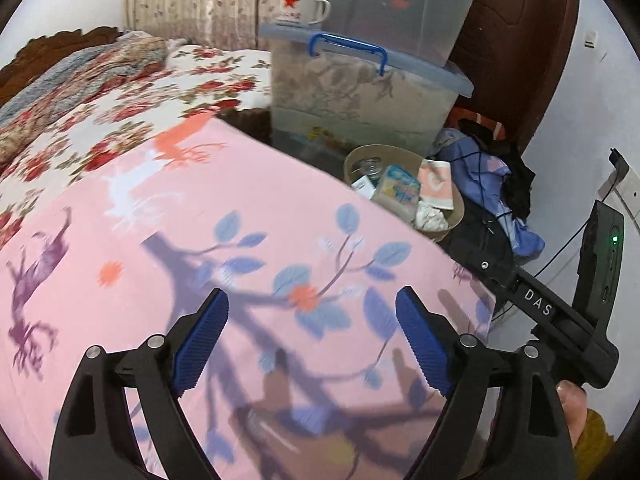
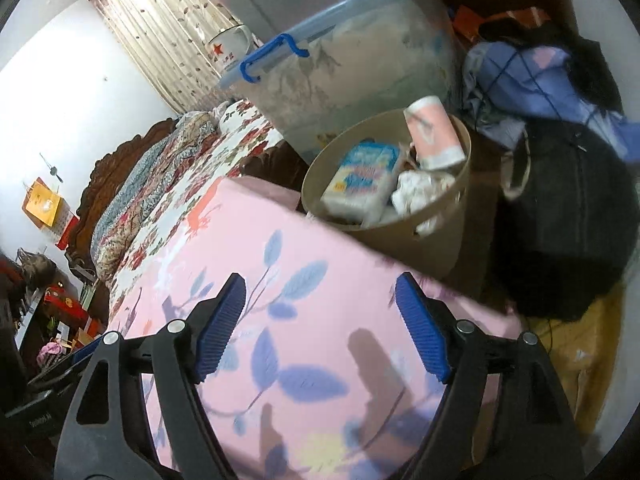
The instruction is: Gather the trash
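Observation:
A tan round trash bin [image 1: 448, 228] stands on the floor past the corner of the pink leaf-print sheet [image 1: 200, 240]. It holds a blue-and-white tissue pack [image 2: 362, 178], a pink paper cup [image 2: 434, 132] and crumpled white paper [image 2: 416, 192]. My left gripper [image 1: 312, 294] hovers over the pink sheet, short of the bin, open, with nothing between its blue pads. My right gripper [image 2: 320, 280] is also open and empty above the sheet, with the bin [image 2: 440, 240] just ahead of it.
Stacked clear storage boxes [image 1: 360, 92] with a blue handle rise behind the bin, and a red-star enamel mug [image 1: 298, 6] sits on one. Clothes and a black bag [image 2: 568, 216] are heaped right of the bin. A floral quilt [image 1: 120, 92] covers the bed at left.

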The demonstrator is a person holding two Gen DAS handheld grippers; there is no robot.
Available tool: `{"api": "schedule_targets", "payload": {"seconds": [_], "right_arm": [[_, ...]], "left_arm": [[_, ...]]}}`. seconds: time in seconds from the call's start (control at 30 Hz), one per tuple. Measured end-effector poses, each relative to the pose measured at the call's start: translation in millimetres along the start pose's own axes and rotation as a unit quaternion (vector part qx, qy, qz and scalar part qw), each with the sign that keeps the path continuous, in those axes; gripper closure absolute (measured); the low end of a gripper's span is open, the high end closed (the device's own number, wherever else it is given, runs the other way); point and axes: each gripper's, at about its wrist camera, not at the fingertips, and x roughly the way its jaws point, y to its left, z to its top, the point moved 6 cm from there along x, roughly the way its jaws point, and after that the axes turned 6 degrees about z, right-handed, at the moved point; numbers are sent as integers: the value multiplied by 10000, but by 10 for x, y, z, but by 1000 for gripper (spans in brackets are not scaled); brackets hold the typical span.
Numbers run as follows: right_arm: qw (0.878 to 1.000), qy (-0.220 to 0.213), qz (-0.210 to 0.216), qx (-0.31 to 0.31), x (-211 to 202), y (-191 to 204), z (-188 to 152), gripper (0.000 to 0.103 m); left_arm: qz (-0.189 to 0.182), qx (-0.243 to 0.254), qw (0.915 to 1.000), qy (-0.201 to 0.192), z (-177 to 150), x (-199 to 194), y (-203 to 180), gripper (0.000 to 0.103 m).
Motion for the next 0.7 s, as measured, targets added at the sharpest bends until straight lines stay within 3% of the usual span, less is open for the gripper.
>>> {"api": "schedule_targets", "payload": {"seconds": [0.1,0.23,0.43,0.7], "right_arm": [[10000,31,-11,-13,-96,122,-146,23],[10000,-58,-55,-47,-238,286,-274,14],[9996,-200,-208,-41,-417,524,-431,5],[9983,-315,-488,30,-558,697,-590,4]], "left_arm": [[100,-73,9999,-92,-147,-167,117,16],[279,-77,9991,-301,-302,-413,242,9],[663,62,9966,-494,-462,-668,365,9],[1213,220,9893,-783,-599,-913,496,9]]}}
